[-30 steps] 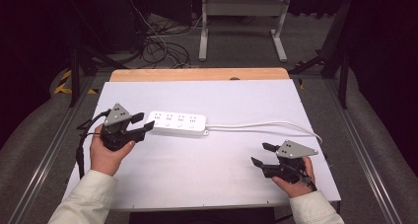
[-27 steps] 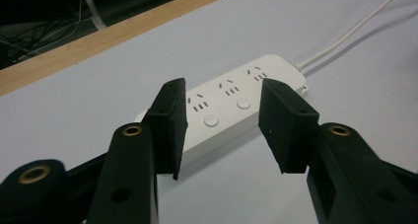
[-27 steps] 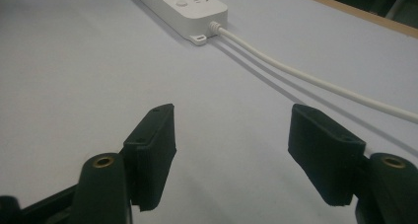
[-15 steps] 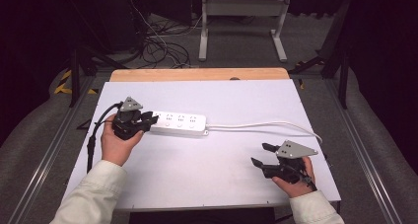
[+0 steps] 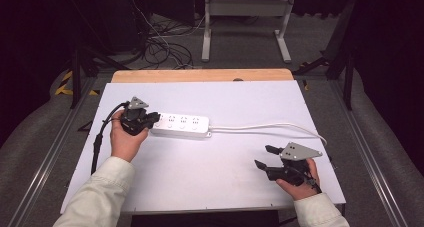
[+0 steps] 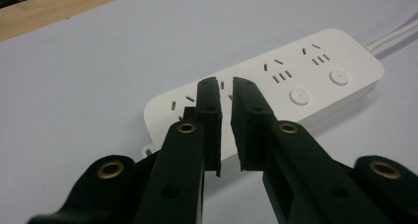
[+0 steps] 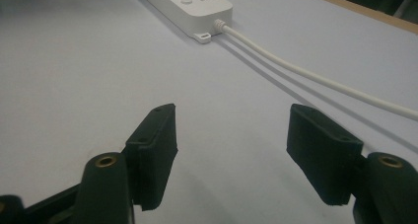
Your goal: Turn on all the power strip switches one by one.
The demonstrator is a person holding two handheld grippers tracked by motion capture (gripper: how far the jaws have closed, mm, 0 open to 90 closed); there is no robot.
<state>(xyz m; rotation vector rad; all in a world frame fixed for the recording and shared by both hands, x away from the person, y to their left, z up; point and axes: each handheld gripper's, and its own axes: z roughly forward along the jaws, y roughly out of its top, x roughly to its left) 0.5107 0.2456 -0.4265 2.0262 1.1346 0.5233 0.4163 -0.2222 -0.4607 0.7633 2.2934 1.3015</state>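
Lying across the middle of the white table [image 5: 200, 187], the white power strip [image 5: 181, 126] runs from left of centre toward the right in the high view, and its white cord [image 5: 270, 127] trails off to the right edge of the table. At the left of that view the left tongs [image 5: 148, 120] sit at the strip's left end, over its top face; the jaws have just been closing and now stand almost pressed together, with a thin slit between them and nothing pinched. At the lower right of the frame the right tongs [image 5: 264, 156] rest well apart from the strip, jaws spread, with bare table between them. Seen from the left tongs' own camera, the left tongs [image 6: 225, 88] have their tips just over the strip's [image 6: 305, 76] nearest socket slots, and round buttons beside the farther sockets come clear, detail too small from above. From the right tongs' camera, the right tongs [image 7: 231, 123] frame bare table, while the strip's cord end [image 7: 190, 4] with a small mounting tab lies in the upper left and the cord [image 7: 315, 78] crosses toward the right edge.
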